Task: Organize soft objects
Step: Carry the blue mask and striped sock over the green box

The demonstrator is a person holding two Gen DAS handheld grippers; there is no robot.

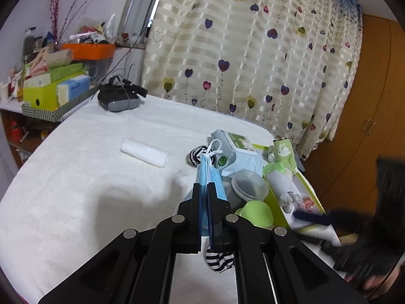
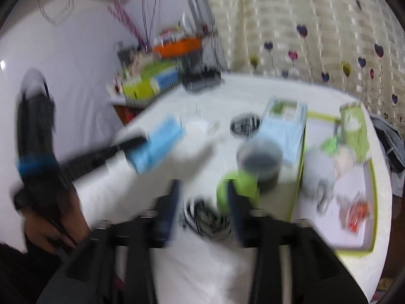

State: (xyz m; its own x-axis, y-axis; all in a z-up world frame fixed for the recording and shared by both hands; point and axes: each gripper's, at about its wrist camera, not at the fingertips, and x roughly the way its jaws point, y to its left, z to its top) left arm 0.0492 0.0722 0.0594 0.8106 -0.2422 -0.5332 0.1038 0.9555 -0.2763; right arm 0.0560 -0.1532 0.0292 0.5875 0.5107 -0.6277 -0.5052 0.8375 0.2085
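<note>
Your left gripper [image 1: 204,190] is clamped on the blue face mask [image 1: 208,174], held above the tabletop [image 1: 76,190]; its loose ear loops at 12 o'clock could snag the wipes pack [image 1: 234,149] behind it. Your right gripper [image 2: 202,190] stands apart over the striped sock [image 2: 202,217] and holds nothing; closing now could also catch the green cup [image 2: 238,190] at 1 o'clock. That view is badly blurred, so contact is unclear. Farther off, the tray [image 2: 372,195] contents are hard to make out.

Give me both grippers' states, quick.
Left gripper: shut on the blue face masks.
Right gripper: open, holding nothing, above a striped sock.
</note>
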